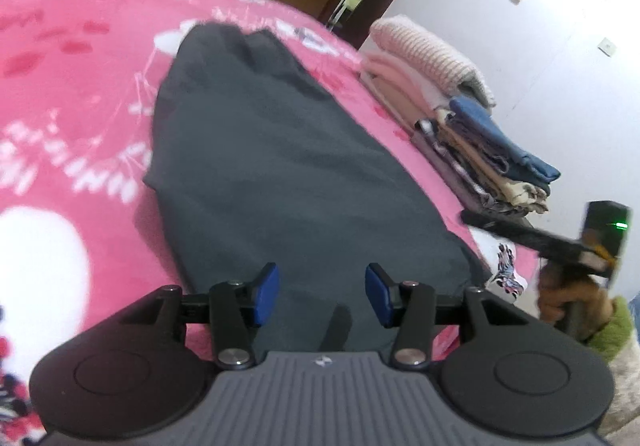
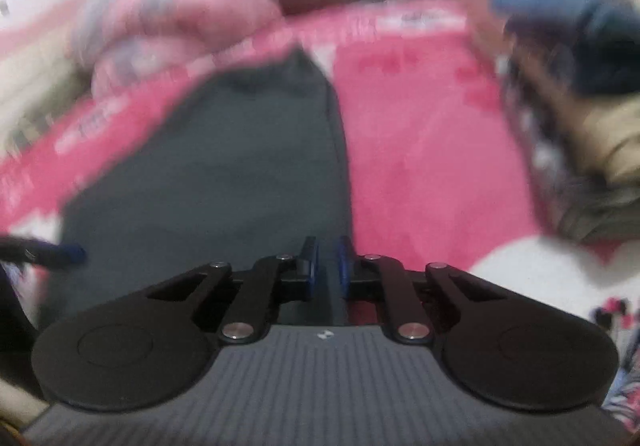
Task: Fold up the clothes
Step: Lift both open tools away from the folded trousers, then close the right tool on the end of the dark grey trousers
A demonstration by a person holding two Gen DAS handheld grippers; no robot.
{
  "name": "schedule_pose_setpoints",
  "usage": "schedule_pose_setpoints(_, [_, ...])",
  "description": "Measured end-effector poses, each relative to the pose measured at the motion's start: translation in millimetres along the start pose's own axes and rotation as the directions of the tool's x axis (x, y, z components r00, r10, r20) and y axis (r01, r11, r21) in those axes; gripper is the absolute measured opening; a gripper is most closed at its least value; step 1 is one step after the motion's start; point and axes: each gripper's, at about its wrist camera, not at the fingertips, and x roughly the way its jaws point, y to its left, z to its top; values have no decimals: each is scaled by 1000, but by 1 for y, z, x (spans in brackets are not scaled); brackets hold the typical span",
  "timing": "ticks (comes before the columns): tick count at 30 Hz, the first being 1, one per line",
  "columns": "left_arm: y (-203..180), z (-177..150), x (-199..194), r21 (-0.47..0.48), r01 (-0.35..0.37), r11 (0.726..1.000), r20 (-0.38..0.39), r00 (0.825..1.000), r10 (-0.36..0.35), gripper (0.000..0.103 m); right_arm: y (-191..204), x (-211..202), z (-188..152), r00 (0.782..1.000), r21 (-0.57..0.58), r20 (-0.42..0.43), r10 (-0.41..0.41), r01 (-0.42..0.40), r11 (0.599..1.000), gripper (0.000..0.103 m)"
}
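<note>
- On the pink bedspread [image 1: 80, 94], seen from the left wrist, a dark grey garment [image 1: 256, 150] lies flat and long, running from the near edge away toward the far left.
- The left claw [image 1: 322, 296] hangs just above the garment's near end, its blue pads [image 1: 267, 292] spread apart with nothing between them; grey cloth shows through the gap.
- To the right, near the garment's long edge, sits a stack of folded clothes [image 1: 472, 150] with a pink knit on top at its far end.
- At the near right the right claw [image 1: 476, 218] shows from the side, carried by a hand [image 1: 568, 298] in a green sleeve, past the garment's right edge.
- Through the right wrist view, heavily blurred, the garment [image 2: 224, 174] fills the left half, bedspread [image 2: 424, 150] the right.
- The right claw [image 2: 328, 266] has its pads almost pressed together over the garment's right edge; whether cloth is pinched I cannot tell.
- The left claw's tip [image 2: 60, 252] pokes in at the near left, over the garment.
</note>
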Motion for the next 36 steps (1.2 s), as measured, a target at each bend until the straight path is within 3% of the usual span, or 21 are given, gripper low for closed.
schedule_pose_setpoints(2, [1,-8,-3,-8,-13,1000,-8,1000,13,51,13,-28,-3,992,-46,88,85,-81,996,10])
schedule_pose_setpoints(4, [4,-19,0,-48,-24,999,-22,999,23,50,21,-35,-16,985,-77,95,144,-137,988,11])
schedule_pose_setpoints(6, [3,-25,-4,-82,-31,996,-3,1000,31,50,26,-12,-38,991,-84,-14,133,-133,988,10])
schedule_pose_setpoints(9, [-2,-31,-17,-98,-76,992,27,997,79,50,42,-2,-53,998,-147,-28,52,-55,988,8])
schedule_pose_setpoints(12, [4,-38,-37,-137,-107,985,84,989,119,52,65,-19,-40,998,-222,54,12,0,975,11])
schedule_pose_setpoints(13, [9,-41,-42,-162,-109,981,92,988,125,52,76,-26,-38,996,-270,78,43,-20,963,11])
schedule_pose_setpoints(16, [28,-47,-52,-251,-122,960,97,984,151,52,112,-30,-38,983,-388,85,162,-117,914,12])
schedule_pose_setpoints(18, [37,-49,-56,-299,-127,946,92,983,161,52,138,-20,-43,971,-447,14,237,-206,871,12])
schedule_pose_setpoints(22, [49,-55,-64,-358,-112,927,105,982,159,55,198,-3,-65,958,-599,-108,266,-276,752,17])
schedule_pose_setpoints(26, [54,-59,-72,-387,-95,917,134,978,158,57,251,8,-71,956,-693,-104,274,-267,670,39])
schedule_pose_setpoints(28, [56,-61,-77,-395,-89,914,150,976,160,58,264,15,-76,957,-709,-120,264,-269,652,40])
schedule_pose_setpoints(33, [63,-66,-88,-414,-72,908,191,968,163,59,272,14,-104,982,-815,-113,154,-180,550,40])
schedule_pose_setpoints(36, [67,-68,-93,-426,-58,903,211,964,162,59,274,16,-107,988,-838,-92,124,-143,526,39])
